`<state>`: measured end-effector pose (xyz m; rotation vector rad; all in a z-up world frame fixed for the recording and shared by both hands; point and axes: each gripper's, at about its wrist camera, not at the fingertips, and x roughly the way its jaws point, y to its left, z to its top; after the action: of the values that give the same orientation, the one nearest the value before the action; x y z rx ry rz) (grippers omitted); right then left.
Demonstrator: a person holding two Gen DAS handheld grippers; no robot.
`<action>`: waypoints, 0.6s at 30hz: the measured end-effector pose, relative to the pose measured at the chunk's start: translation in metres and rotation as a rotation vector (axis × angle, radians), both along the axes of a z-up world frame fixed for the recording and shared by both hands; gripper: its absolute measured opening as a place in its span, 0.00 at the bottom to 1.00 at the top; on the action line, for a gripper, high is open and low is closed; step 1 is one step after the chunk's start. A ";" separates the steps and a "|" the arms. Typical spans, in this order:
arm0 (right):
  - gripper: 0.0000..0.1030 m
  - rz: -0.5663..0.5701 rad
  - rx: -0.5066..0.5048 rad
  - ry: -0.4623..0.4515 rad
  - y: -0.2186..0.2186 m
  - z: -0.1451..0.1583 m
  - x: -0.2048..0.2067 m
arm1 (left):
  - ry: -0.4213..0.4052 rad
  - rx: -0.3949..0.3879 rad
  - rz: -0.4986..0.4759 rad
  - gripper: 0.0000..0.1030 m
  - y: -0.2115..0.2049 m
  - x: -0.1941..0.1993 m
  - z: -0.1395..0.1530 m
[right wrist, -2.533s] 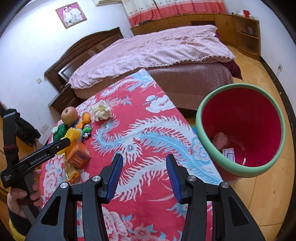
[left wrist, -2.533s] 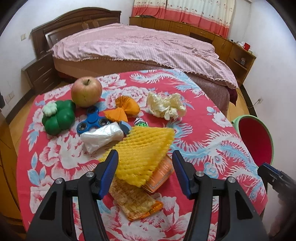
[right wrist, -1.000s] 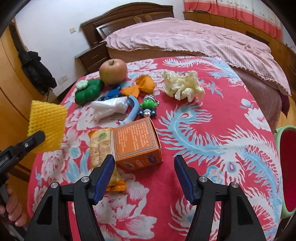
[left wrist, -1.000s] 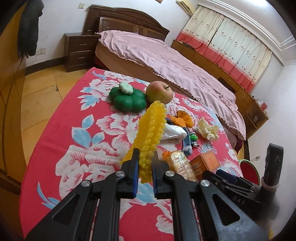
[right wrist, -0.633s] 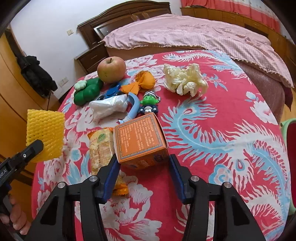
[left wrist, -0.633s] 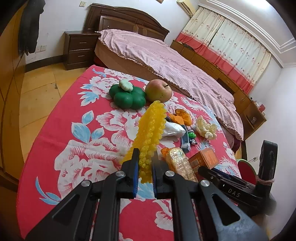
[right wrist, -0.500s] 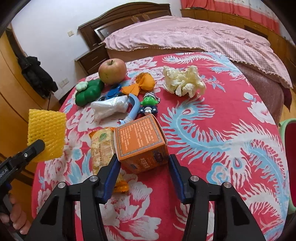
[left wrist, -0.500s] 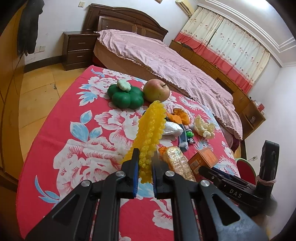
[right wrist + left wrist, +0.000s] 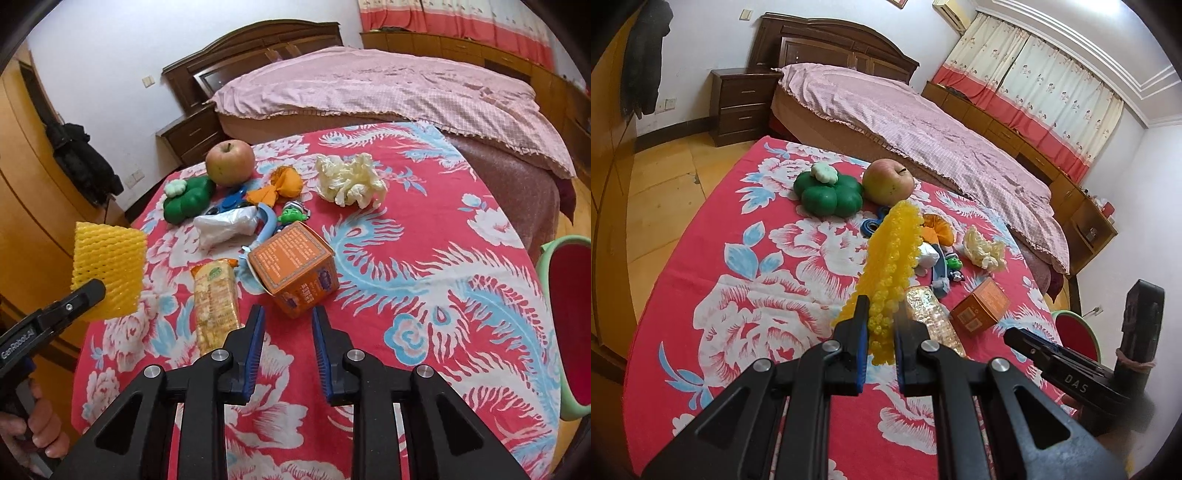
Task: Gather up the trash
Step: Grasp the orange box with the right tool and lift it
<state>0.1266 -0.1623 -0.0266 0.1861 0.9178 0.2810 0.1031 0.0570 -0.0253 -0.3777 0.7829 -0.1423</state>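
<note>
Since half a second ago the right gripper [image 9: 288,314] has drawn its jaws in from a wide stance on either side of the orange cardboard box [image 9: 291,266] to a narrow gap. The box now sits tilted just ahead of the blue-padded fingertips, and only its near lower corner reaches them. I cannot make out any pad pressing on it. The left gripper [image 9: 881,314] is clamped tight on the yellow foam fruit net [image 9: 894,251], which stands up from between its pads, lifted clear of the red flowered tablecloth [image 9: 443,295]. From the right wrist view the net hangs out past the table's left edge. The green-rimmed red waste bin [image 9: 550,258] stands on the floor at the table's right side, well apart from both the net and the box.
</note>
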 end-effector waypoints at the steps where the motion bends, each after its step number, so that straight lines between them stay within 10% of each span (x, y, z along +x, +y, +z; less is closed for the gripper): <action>1: 0.34 0.005 -0.001 -0.005 0.001 0.001 0.000 | 0.002 0.000 0.000 0.10 -0.001 0.000 -0.001; 5: 0.70 -0.013 -0.011 -0.016 0.002 0.001 0.004 | 0.020 -0.001 -0.001 0.10 -0.001 0.005 -0.007; 18: 0.71 0.074 -0.135 0.016 0.024 -0.026 0.048 | 0.057 0.004 -0.008 0.10 -0.004 0.019 -0.022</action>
<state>0.1746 -0.1385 -0.0525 0.0306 0.9576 0.2850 0.1222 0.0531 -0.0470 -0.3765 0.8407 -0.1385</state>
